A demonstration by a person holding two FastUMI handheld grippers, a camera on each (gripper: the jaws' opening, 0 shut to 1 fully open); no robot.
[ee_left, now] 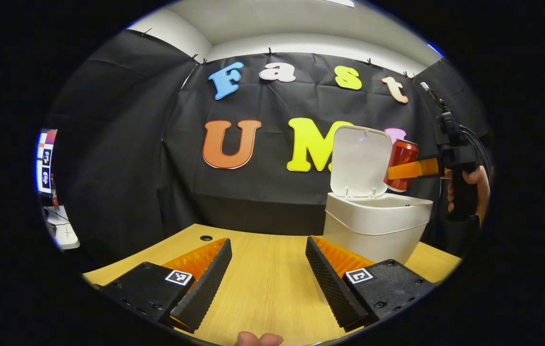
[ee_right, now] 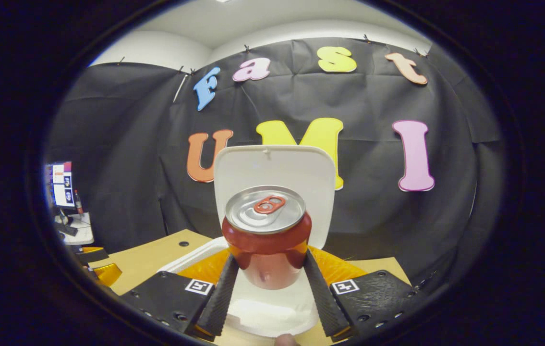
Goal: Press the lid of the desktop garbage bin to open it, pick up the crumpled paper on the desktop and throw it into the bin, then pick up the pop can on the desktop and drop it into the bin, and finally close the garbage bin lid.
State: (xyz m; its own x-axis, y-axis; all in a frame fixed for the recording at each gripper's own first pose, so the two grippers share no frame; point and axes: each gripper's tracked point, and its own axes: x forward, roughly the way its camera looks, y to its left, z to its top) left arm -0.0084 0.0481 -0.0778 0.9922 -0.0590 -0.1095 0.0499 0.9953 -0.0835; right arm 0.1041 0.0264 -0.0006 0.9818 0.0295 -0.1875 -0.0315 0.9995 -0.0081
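- Left gripper view: the left gripper [ee_left: 268, 269] sat at the bottom centre, its tongs wide apart with nothing between them, over a bare wooden desktop [ee_left: 267, 288].
- Same view, right of centre: a white garbage bin [ee_left: 375, 226] stood on the desktop, its lid [ee_left: 359, 161] raised upright.
- Same view, right edge: the right gripper [ee_left: 409, 169], held by a hand [ee_left: 476, 185], carried a red pop can [ee_left: 401, 163] above the bin, just right of the lid.
- Right gripper view: the right gripper [ee_right: 267, 278] was at bottom centre, both tongs clamped on the sides of the pop can [ee_right: 267, 235], upright with the pull tab up.
- Same view: the bin [ee_right: 272, 307] lay directly below the can; the lid [ee_right: 274, 168] stood upright behind it.
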